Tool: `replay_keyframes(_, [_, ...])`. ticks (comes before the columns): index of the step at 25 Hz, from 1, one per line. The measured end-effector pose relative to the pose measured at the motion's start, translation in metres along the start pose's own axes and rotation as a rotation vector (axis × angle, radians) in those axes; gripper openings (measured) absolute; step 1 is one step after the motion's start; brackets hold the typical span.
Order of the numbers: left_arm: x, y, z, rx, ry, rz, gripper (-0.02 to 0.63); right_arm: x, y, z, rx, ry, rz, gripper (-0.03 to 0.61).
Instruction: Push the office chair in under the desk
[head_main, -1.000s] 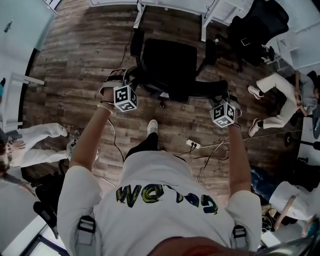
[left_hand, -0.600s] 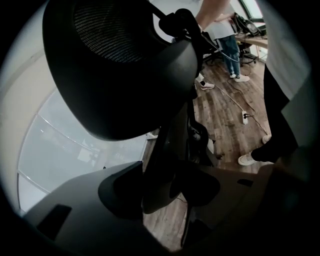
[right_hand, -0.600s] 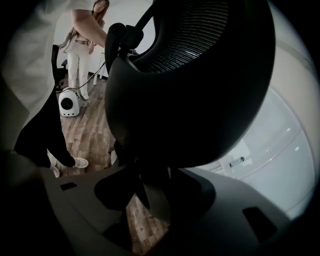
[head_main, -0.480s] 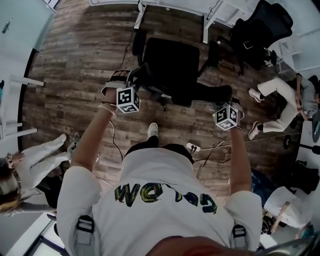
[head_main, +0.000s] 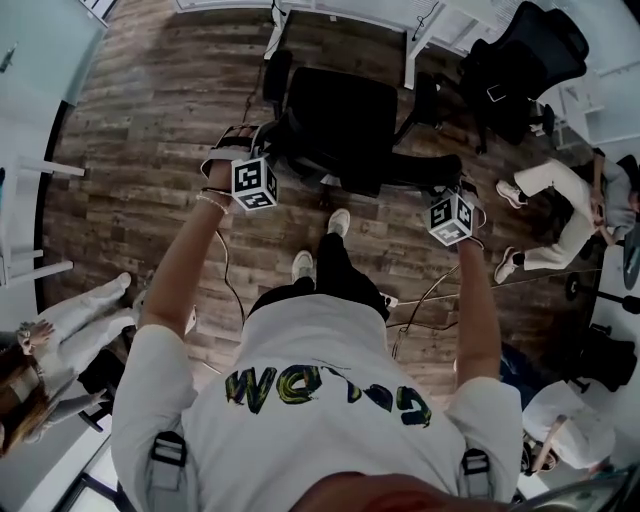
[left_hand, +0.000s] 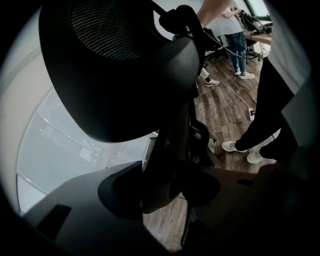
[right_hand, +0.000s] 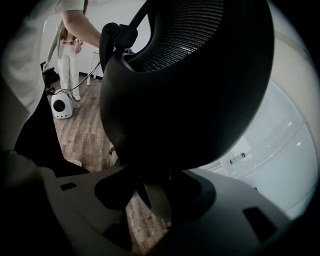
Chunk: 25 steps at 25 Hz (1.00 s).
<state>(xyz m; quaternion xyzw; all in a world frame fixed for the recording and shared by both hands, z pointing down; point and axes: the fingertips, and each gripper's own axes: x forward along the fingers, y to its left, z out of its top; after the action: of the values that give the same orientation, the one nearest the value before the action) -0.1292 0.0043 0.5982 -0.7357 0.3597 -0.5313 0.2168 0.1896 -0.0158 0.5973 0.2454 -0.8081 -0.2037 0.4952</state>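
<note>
Bystander (head_main: 45, 345) in pale clothes at far-left edge of head view, cropped by frame.

Next along, left claw (head_main: 266, 150): tips lost from above, black on black vs. backrest. In left gripper view, pads (left_hand: 121, 192) clamped on office chair (head_main: 342, 118) at backrest's side, w/ paler strip of frame pinched btwn them; just been closing on it. Pad outlines hard to read there, dark on dark.

Chair itself mid-frame on wood floor (head_main: 150, 120), facing white bench (head_main: 408, 60) at top. Seat front close to bench edge, roughly btwn two white legs, armrests either side. Bench top almost wholly cut off by upper frame, so no telling if seat front already beneath it. Base & castors mostly hidden under seat; backrest seen edge-on only.

Lower centre filled by wearer's white shirt (head_main: 320, 400), blocking floor behind chair; only two pale shoes poking out ahead.

Right claw (head_main: 452, 188): same story, tips merged w/ backrest's other end from above. In right gripper view, pads (right_hand: 114, 192) clamped on a strip of chair frame, mesh back looming overhead; also just been closing.

Further right, second black chair (head_main: 520, 50), well apart. Seated person (head_main: 565, 195) partly cropped at right edge. Cables (head_main: 420, 300) trailing on floor, part hidden by right arm.
</note>
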Motion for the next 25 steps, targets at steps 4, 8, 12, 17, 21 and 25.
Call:
replay_keyframes(4, [0.02, 0.019, 0.0, -0.006, 0.007, -0.001, 0.218, 0.016, -0.021, 0.001, -0.002, -0.011, -0.007, 0.204])
replay_keyframes(8, [0.043, 0.041, 0.001, -0.013, 0.017, 0.003, 0.221, 0.034, -0.046, -0.001, -0.004, -0.019, -0.002, 0.204])
replay_keyframes(12, [0.068, 0.062, 0.0, -0.028, 0.026, 0.001, 0.222, 0.054, -0.072, -0.001, -0.003, -0.025, -0.007, 0.206])
replay_keyframes(17, [0.099, 0.093, 0.001, -0.049, 0.049, 0.008, 0.227, 0.08, -0.107, -0.002, -0.003, -0.035, -0.004, 0.206])
replay_keyframes(21, [0.126, 0.116, 0.006, -0.062, 0.067, 0.009, 0.229, 0.102, -0.138, -0.007, -0.007, -0.041, 0.005, 0.206])
replay_keyframes(25, [0.154, 0.137, 0.004, -0.068, 0.094, 0.016, 0.23, 0.124, -0.164, -0.01, -0.011, -0.045, 0.01, 0.206])
